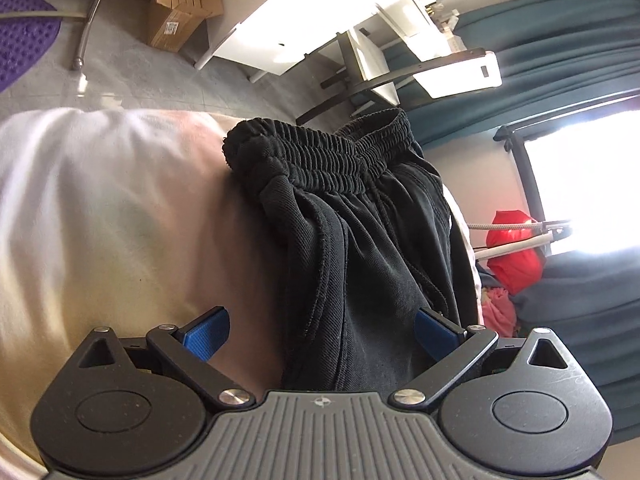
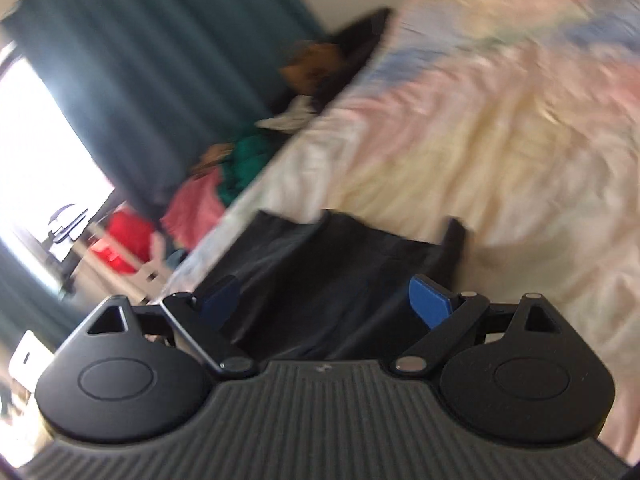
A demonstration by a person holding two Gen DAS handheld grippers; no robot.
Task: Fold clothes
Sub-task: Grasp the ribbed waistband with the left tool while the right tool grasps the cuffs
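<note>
left gripper [image 1: 322, 334]: my fingers wide, nothing held
right gripper [image 2: 332, 300]: wide too, view blurred
black pants [image 1: 352, 240]: on bed [image 1: 100, 200], between both finger pairs
axis: waistband [image 1: 320, 156] far end, runs straight ahead of left
nearer: I'd judge left

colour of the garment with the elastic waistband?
Black. The shorts show sharpest in the left wrist view, gathered waistband at the top; the right wrist view is blurred.

Upper left of my left view showed grey floor [image 1: 132, 76] with a cardboard box [image 1: 182, 6] and a purple mat [image 1: 24, 36]. A white desk [image 1: 320, 12] glared overexposed at top centre. Teal curtains [image 1: 560, 52] hung at right beside a bright window [image 1: 584, 188]. My right view was blurred: pale pastel bedding [image 2: 500, 120], teal curtains again upper left.
</note>
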